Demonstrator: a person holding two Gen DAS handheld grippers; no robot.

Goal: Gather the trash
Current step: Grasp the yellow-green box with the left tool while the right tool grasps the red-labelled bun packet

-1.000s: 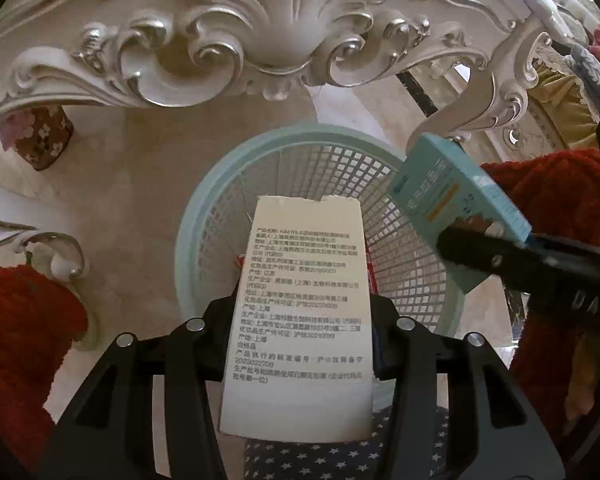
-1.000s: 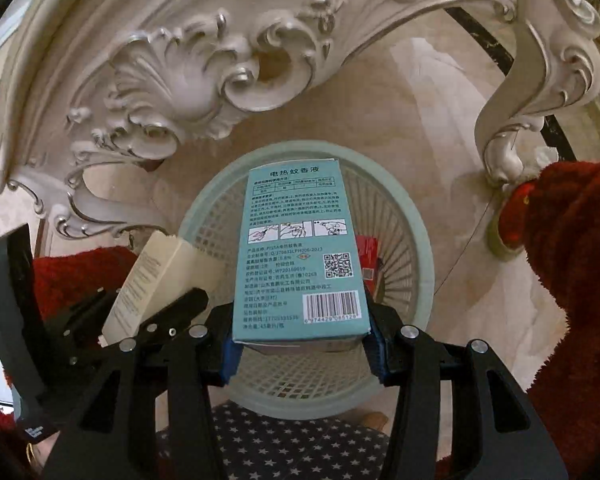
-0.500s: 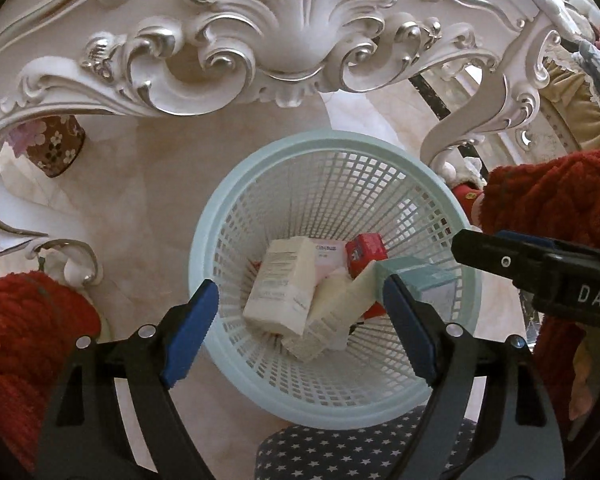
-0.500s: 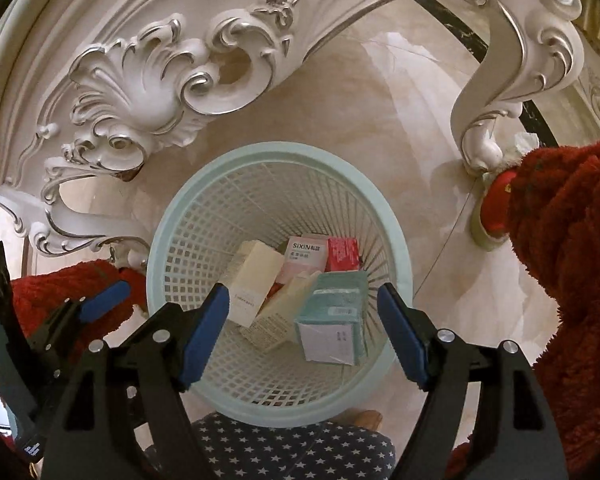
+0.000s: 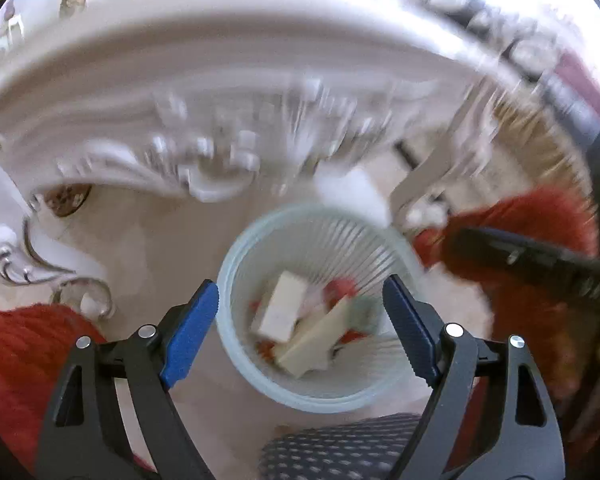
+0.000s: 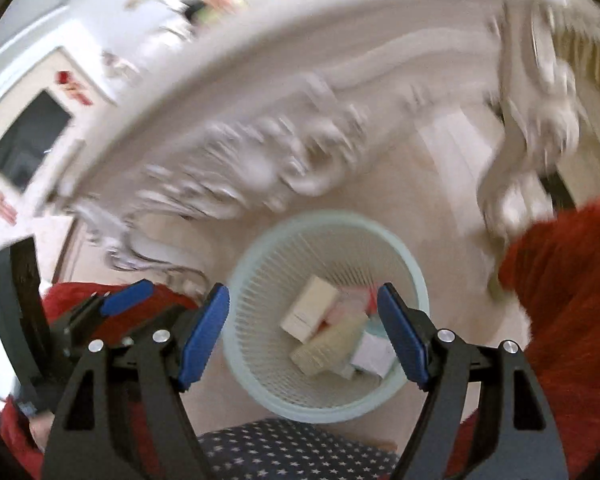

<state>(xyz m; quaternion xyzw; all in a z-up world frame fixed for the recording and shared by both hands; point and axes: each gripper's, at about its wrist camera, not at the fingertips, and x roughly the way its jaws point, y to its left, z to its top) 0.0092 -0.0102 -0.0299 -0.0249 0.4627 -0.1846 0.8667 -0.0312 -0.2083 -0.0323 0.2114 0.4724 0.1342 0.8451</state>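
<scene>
A pale blue mesh waste basket (image 5: 236, 344) stands on the floor below both grippers; it also shows in the right wrist view (image 6: 414, 280). Inside lie several cartons: a cream box (image 5: 282, 312) (image 6: 308, 314), a beige box (image 5: 312, 346) (image 6: 326, 346), a teal box (image 6: 374, 354) and red packs (image 5: 340, 288). My left gripper (image 5: 300, 332) is open and empty above the basket. My right gripper (image 6: 304, 332) is open and empty above it too. Both views are blurred by motion.
An ornate white carved table edge (image 5: 220, 92) (image 6: 300, 80) arches above the basket, with a carved leg (image 6: 540, 128) at the right. Red fuzzy sleeves (image 5: 16, 352) (image 6: 568, 300) flank the grippers. A star-patterned cloth (image 6: 292, 452) lies at the bottom.
A second ago each gripper held a carton over the basket. Both opened and the cartons fell in. Both grippers have since risen away, so the basket looks smaller.
</scene>
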